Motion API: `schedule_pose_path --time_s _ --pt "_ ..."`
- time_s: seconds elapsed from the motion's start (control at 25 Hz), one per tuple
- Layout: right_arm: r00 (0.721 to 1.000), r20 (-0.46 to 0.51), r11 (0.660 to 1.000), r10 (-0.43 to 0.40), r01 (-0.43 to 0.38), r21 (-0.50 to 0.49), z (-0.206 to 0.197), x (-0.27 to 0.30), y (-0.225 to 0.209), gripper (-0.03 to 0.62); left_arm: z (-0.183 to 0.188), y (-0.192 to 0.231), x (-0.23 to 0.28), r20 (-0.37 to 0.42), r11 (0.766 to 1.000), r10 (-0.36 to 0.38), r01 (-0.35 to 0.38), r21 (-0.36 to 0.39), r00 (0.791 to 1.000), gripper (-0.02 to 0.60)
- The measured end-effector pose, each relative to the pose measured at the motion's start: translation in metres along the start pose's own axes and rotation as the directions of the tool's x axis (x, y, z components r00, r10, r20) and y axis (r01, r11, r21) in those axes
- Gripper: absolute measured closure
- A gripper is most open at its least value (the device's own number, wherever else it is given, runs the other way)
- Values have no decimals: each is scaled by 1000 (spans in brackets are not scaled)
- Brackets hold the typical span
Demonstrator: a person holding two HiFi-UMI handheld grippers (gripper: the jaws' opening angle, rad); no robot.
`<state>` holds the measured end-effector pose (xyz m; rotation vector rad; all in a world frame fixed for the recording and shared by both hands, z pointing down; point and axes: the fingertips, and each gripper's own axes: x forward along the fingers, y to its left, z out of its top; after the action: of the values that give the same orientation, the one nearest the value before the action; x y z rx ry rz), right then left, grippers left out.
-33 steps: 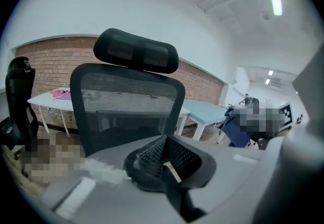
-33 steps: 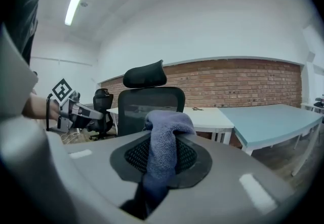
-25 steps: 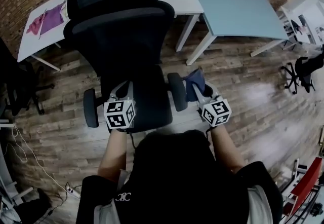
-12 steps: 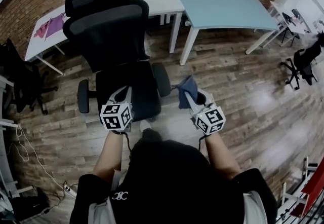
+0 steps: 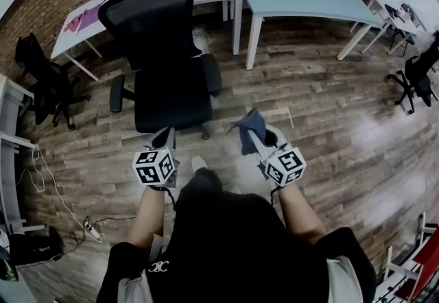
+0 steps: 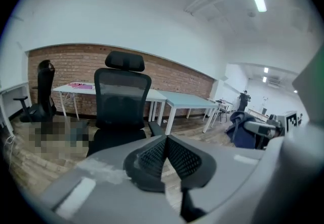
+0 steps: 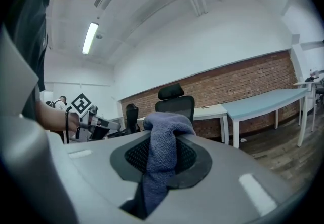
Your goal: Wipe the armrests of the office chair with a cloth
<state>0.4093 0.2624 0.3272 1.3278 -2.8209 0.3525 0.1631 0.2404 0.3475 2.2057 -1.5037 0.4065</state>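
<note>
A blue-grey terry cloth (image 7: 163, 139) is held pinched between the jaws of the right gripper (image 5: 257, 138) and bunched over their tips. The jaws of the left gripper (image 6: 165, 154) are pressed together with nothing between them. The black mesh-backed office chair (image 5: 161, 55) stands ahead of both grippers, well apart, and left of the cloth-bearing tool. Its near-side armrest (image 5: 212, 75) is closer than the far armrest (image 5: 118, 97). The long axis is judged to run away from the tool, so a forward-left reach is called for.

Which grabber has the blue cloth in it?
The right gripper: its jaws are shut on the blue cloth. The left gripper has its jaws together with nothing between them.
</note>
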Motion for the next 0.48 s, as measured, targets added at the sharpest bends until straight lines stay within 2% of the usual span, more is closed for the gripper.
schedule_pose_path --time_s 0.24,0.48 --pt "999 -9 999 46 -46 -20 3 -14 32 526 -2 -4 -44 29 1000 29 -29 -2 999 575" --pt "998 -41 999 43 -44 -10 -13 -25 58 526 -20 -8 -75 51 1000 16 -16 2 999 575"
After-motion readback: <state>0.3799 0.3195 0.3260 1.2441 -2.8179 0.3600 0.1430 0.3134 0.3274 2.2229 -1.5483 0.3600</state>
